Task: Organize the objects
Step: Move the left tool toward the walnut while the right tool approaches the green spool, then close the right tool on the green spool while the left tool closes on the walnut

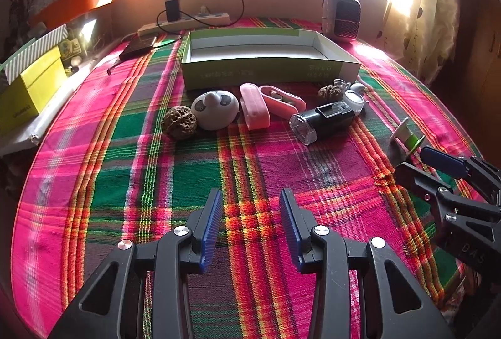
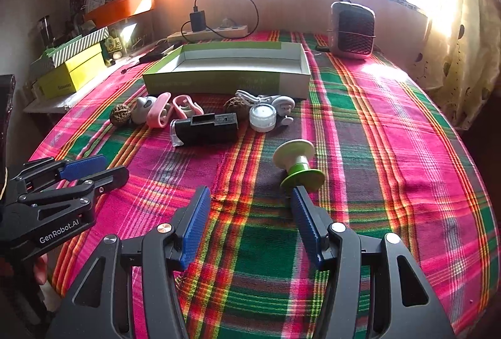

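An empty green-and-white box (image 1: 266,69) (image 2: 228,79) stands on the plaid cloth. In front of it lie two walnuts (image 1: 180,121) (image 1: 328,93), a grey panda-face case (image 1: 216,108), a pink case (image 1: 254,110) with its open lid (image 1: 283,101), a black device with clear cap (image 1: 325,121) (image 2: 205,128), a white round jar (image 2: 263,117) and a green-white spool (image 2: 299,165) (image 1: 407,138). My left gripper (image 1: 250,201) is open and empty, well short of the row. My right gripper (image 2: 250,198) is open and empty, its right finger just short of the spool.
A power strip with charger (image 1: 184,19), a phone (image 1: 137,47), a small heater (image 2: 352,30) and yellow boxes (image 1: 31,88) stand at the back and left. A curtain (image 2: 460,57) hangs at the right. The plaid cloth (image 2: 391,151) stretches to the right.
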Available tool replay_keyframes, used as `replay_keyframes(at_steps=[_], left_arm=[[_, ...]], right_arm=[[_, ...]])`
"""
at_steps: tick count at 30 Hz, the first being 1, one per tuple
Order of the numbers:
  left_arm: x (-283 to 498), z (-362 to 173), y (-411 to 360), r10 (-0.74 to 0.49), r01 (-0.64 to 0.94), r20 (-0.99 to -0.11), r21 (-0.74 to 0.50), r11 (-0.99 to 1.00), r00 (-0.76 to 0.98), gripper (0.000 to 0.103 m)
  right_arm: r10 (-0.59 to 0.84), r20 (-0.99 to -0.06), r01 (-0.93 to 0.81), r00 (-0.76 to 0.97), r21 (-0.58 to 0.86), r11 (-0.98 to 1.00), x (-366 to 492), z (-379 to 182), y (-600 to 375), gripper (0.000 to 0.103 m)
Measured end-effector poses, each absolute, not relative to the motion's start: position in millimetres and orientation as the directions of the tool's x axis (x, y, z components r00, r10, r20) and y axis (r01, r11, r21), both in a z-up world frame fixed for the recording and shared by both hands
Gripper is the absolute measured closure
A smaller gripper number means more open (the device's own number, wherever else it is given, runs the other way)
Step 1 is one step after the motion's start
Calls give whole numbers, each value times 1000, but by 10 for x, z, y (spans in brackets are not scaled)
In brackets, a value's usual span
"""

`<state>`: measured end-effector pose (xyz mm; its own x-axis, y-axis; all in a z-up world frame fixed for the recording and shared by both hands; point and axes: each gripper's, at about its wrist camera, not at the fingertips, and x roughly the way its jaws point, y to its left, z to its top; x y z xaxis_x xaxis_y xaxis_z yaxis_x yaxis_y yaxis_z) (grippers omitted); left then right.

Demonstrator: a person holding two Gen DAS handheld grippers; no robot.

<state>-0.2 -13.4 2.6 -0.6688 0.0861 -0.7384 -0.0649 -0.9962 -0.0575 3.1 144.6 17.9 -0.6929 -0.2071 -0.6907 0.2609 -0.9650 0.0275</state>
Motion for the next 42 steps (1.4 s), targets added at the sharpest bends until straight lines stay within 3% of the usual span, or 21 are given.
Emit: replay_keyframes(at_steps=[8,18,42], left_arm=[[-34,89,-438,88,-6,-733,-115,-993,-674,67],[-287,97,-704,99,22,-738,-152,-988,-668,66],[-831,49,-704,45,46,-771,-96,-994,-635,66]], right_arm=[[-139,-696,175,-705,20,-984,-75,238,1718,48],[-142,-742,206,-655,5,-978,-268,153,1689,48],[-128,-779,215,-614,-9,-977,-615,92,1743,48]])
